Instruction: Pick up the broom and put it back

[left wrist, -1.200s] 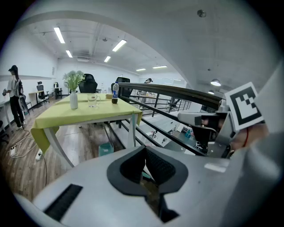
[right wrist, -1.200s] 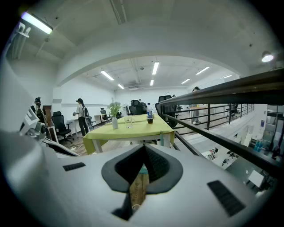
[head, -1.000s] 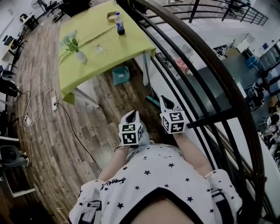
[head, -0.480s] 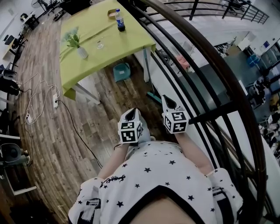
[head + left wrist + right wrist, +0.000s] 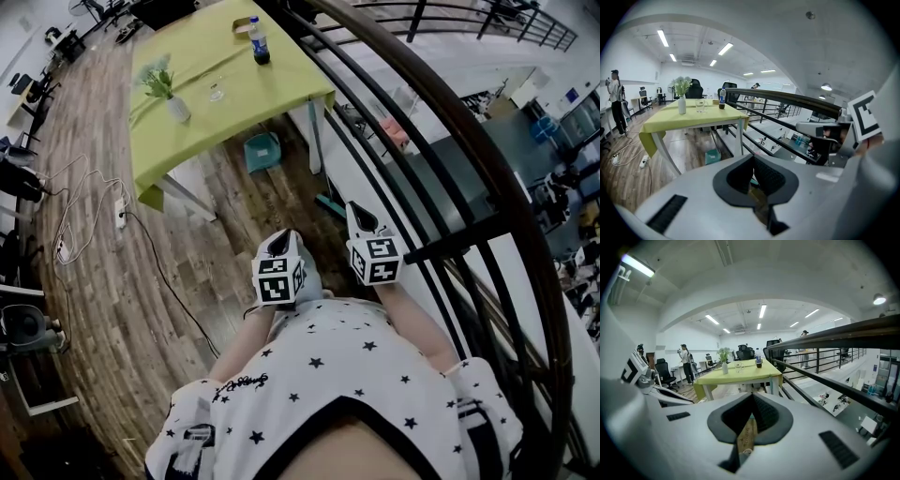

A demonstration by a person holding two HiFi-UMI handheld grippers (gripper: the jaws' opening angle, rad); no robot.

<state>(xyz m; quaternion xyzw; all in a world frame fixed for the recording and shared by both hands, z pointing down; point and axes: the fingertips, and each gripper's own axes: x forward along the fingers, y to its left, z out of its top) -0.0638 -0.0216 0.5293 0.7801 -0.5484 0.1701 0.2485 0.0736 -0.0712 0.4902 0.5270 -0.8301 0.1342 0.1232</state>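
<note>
Teal and thin, what looks like the broom (image 5: 328, 205) lies on the brown wood-plank floor (image 5: 112, 309) at the centre of the head view. It is by the foot of the dark metal railing (image 5: 469, 242), just above the grey plastic right tongs (image 5: 360, 218). These and the matching left tongs (image 5: 284, 242) are closed tip to tip, holding nothing.
</note>
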